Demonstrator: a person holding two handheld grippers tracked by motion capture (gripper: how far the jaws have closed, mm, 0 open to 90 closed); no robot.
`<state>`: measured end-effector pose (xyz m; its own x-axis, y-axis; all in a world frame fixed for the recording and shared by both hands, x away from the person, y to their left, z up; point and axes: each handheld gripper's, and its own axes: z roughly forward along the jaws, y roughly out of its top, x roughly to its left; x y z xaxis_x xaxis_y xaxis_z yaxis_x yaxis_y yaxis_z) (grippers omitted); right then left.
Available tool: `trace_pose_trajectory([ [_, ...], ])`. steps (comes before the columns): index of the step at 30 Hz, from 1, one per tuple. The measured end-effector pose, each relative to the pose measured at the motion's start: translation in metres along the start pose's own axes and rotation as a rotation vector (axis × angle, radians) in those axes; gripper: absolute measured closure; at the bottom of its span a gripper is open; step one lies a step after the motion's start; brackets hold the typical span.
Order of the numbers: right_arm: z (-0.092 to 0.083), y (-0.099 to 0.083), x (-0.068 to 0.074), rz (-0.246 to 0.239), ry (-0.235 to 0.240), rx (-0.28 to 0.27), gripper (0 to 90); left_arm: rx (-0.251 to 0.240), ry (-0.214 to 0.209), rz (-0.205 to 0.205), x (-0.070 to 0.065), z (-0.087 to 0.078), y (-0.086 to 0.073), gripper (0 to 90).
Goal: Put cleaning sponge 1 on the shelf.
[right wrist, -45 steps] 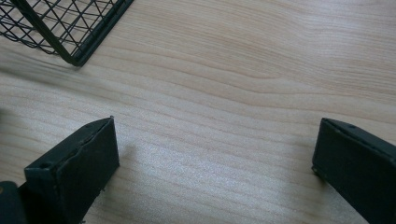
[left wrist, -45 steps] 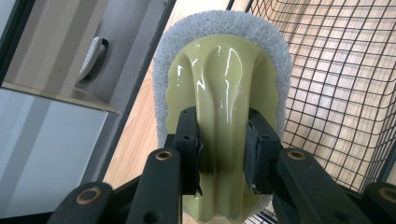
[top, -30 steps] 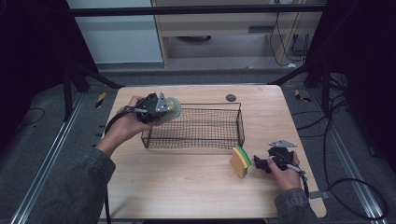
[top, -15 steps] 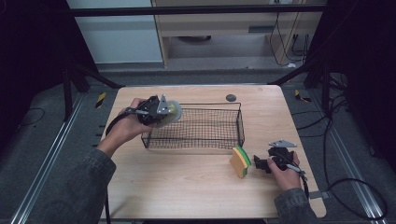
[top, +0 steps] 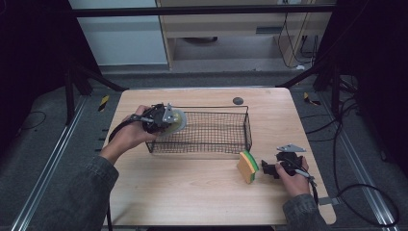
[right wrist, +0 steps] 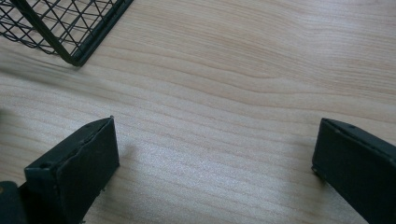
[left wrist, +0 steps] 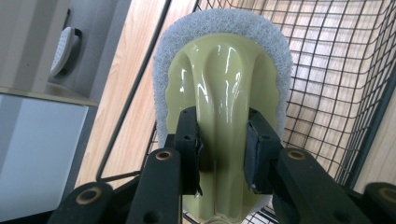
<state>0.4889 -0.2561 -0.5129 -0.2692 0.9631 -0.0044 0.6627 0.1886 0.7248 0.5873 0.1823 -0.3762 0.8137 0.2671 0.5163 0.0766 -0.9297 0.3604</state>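
Nearest the person, the right tool (top: 267,169) rests on the bench (top: 192,192) with its jaws spread wide and nothing between them. In the right gripper view there is bare wood between the two pads. Just beside it, toward the middle of the bench, the yellow-and-green sponge (top: 248,166) stands on edge close to the basket's near right corner.

Farther off, the left tool (top: 166,120) is clamped on the scrubber (left wrist: 224,93), a pale green glossy grip edged with white mesh, held at the left end of the wire basket (top: 211,144), over its rim.

The step in hand looks like placing the scrubber in the basket. The next move would call for lowering it inside the wire wall, then parting the jaws.

No brand, label or writing can be read anywhere.
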Motion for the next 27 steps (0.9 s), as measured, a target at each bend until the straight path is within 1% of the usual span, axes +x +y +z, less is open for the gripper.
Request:
trace_pose_trajectory([
  [1,0.0,0.0,0.0,0.0,0.0,0.0,0.7,0.0,0.0,0.0,0.0,0.0,0.0,70.0],
  [3,0.0,0.0,0.0,0.0,0.0,0.0,0.7,0.015,-0.005,0.007,0.0,0.002,-0.001,70.1],
  [4,0.0,0.0,0.0,0.0,0.0,0.0,0.7,0.015,-0.01,-0.002,-0.001,0.005,-0.003,70.0],
  [6,0.0,0.0,0.0,0.0,0.0,0.0,0.7,0.019,-0.015,-0.005,-0.002,0.007,-0.005,70.0],
  [7,0.0,0.0,0.0,0.0,0.0,0.0,0.7,0.027,-0.019,-0.006,-0.002,0.008,-0.006,70.0],
  [14,0.0,0.0,0.0,0.0,0.0,0.0,0.7,0.035,-0.033,-0.007,-0.006,0.014,-0.01,70.1],
  [22,0.0,0.0,0.0,0.002,-0.002,0.0,0.7,0.046,-0.049,-0.032,-0.008,0.022,-0.018,70.0],
  [23,0.0,0.0,0.0,-0.001,-0.002,-0.001,0.7,0.054,-0.051,-0.031,-0.007,0.022,-0.019,70.0],
  [27,0.0,0.0,0.0,0.0,-0.002,-0.001,0.7,0.051,-0.058,-0.038,-0.006,0.023,-0.019,70.0],
])
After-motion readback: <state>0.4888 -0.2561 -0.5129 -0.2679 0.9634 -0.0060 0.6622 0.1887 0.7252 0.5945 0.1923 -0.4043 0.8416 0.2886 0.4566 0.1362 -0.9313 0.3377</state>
